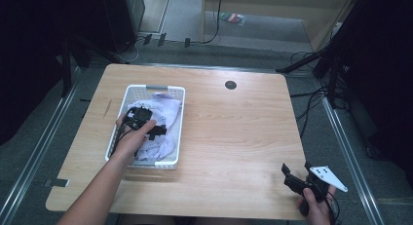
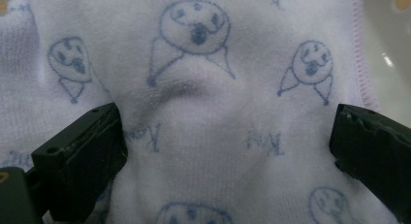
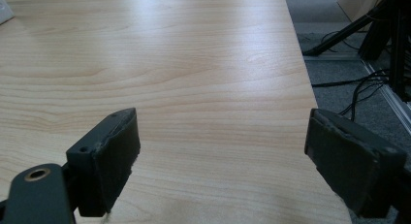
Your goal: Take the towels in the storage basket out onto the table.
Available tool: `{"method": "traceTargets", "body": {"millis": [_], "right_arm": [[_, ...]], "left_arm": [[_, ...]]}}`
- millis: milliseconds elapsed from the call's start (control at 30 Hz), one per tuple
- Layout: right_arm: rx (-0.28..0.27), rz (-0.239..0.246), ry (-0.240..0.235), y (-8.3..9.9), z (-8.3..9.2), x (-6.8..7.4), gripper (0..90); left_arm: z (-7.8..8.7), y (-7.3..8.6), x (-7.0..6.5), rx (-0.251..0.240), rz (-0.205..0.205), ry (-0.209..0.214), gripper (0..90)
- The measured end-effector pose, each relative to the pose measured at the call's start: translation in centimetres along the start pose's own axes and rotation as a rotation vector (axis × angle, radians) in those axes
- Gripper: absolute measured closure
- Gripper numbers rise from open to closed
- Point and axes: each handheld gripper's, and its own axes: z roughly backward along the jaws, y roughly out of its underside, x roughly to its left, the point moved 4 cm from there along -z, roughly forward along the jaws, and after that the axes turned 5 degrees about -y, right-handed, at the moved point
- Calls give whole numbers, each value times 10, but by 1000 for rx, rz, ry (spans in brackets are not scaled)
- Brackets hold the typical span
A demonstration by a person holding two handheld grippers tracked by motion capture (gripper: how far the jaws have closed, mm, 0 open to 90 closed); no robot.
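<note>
Fingers of the left gripper (image 2: 228,151) stand wide apart over a white cloth (image 2: 228,112), pressing nothing; no earlier motion is reported. Right gripper (image 3: 220,161) likewise gapes, holding nothing, low over the near right corner of the wooden table (image 1: 234,132). Tabletop is pale wood grain, grey carpet around it, with cables (image 1: 311,96) and dark stands beyond. Cloth is soft towelling printed with blue cartoon faces, pink-stitched hem, crumpled inside the white slatted basket (image 1: 179,122) at table left. Farther off, a round cable port (image 1: 231,84) sits near the far edge.
</note>
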Motion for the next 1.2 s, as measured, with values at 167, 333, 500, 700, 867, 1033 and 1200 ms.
{"method": "traceTargets", "body": {"millis": [167,333,500,700,867,1033,1200], "right_arm": [[1,0,1,0,0,0,126],[1,0,2,0,0,0,127],[1,-2,2,0,0,0,127],[0,-4,2,0,0,0,126],[-1,-5,1,0,0,0,126],[-1,-5,3,0,0,0,127],[-3,-8,2,0,0,0,127]], "left_arm": [[-4,1,-4,14,-43,-34,0],[-5,3,-6,10,-49,-37,0],[-2,1,-3,4,-18,-69,209],[3,0,-4,2,-52,-106,395],[5,-1,1,-3,-49,-88,503],[8,-4,6,0,-33,-62,561],[15,-8,12,-23,-9,-39,591]]}}
